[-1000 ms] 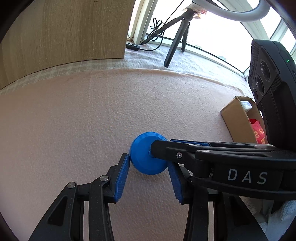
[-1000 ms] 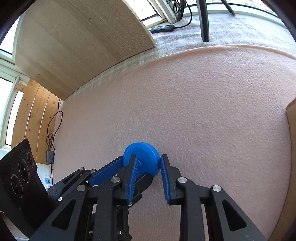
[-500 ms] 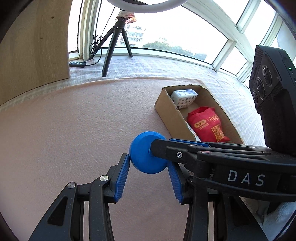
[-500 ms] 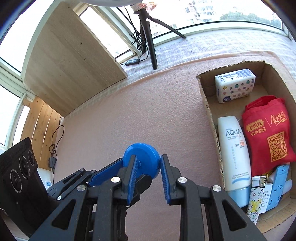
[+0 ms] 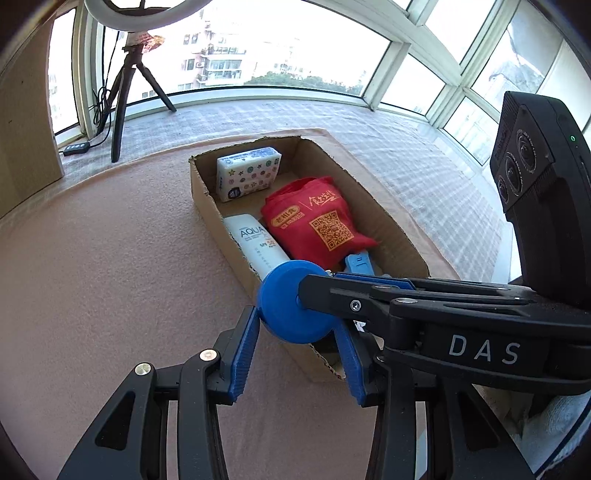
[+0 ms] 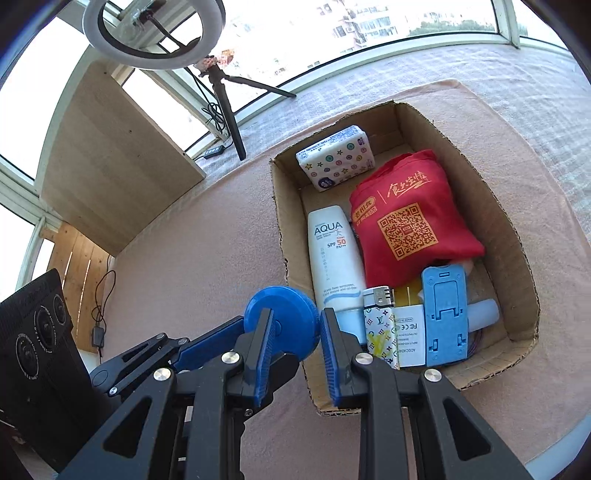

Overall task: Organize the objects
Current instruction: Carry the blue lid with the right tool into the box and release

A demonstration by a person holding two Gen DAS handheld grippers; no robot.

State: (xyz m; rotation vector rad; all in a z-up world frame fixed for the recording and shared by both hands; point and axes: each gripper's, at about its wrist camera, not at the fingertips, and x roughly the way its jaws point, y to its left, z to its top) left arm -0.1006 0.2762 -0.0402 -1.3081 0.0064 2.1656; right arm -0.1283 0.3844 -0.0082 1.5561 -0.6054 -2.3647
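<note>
Both hand-held grippers, left point(image 5: 295, 350) and right point(image 6: 295, 354), around blue disc point(image 6: 282, 321)

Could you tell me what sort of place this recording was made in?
Probably a home's glazed balcony or sunroom set up for filming: curved wall of windows facing apartment blocks, pink fleece blanket under the brown cardboard box, white ring light on a tripod.

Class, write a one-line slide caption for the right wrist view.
Both grippers hold a blue disc beside an open cardboard box packed with sunscreen, red bag and tissues.
</note>
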